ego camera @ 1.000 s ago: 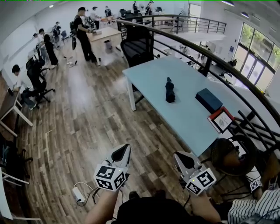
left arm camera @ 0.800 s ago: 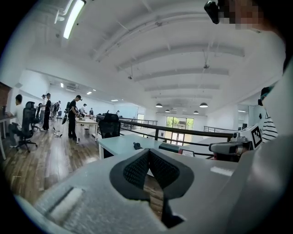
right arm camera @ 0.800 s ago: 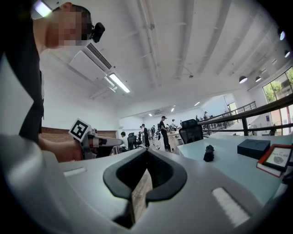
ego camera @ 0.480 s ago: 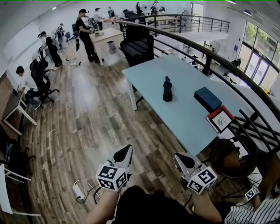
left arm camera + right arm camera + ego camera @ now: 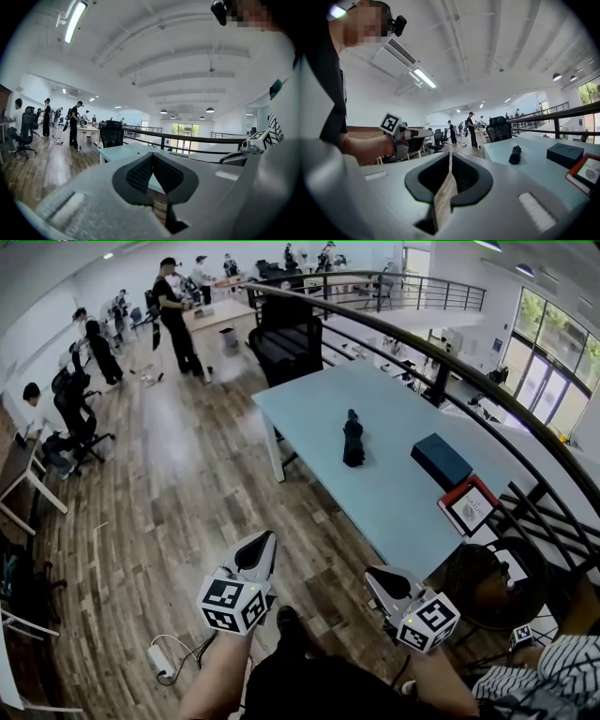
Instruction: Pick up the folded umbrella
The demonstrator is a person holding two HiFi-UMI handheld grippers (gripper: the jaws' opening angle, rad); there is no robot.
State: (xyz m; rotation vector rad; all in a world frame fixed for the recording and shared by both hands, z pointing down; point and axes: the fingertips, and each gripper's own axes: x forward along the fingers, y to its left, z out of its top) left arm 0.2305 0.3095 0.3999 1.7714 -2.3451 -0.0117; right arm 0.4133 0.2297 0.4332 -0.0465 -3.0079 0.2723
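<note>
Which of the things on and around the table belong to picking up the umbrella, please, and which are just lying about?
For the job:
- folded umbrella
- left hand-held gripper
- right hand-held gripper

Just lying about:
- dark blue box
- red-edged box
- office chair
- power strip

— We see the folded umbrella [image 5: 352, 439] as black cloth, matt and crumpled. The table [image 5: 394, 495] under it looks smooth to us, pale with a faint shine.
— We agree. The floor [image 5: 178, 486] is wood planking with a soft sheen, and the railing [image 5: 437, 381] looks like dark painted metal.
— The left gripper [image 5: 266, 540] and right gripper [image 5: 371, 574] read as grey matt plastic. We make out black pads [image 5: 139, 174] with a fine dotted grain on the left one.
— The dark box [image 5: 441, 459] looks matt to us too.
</note>
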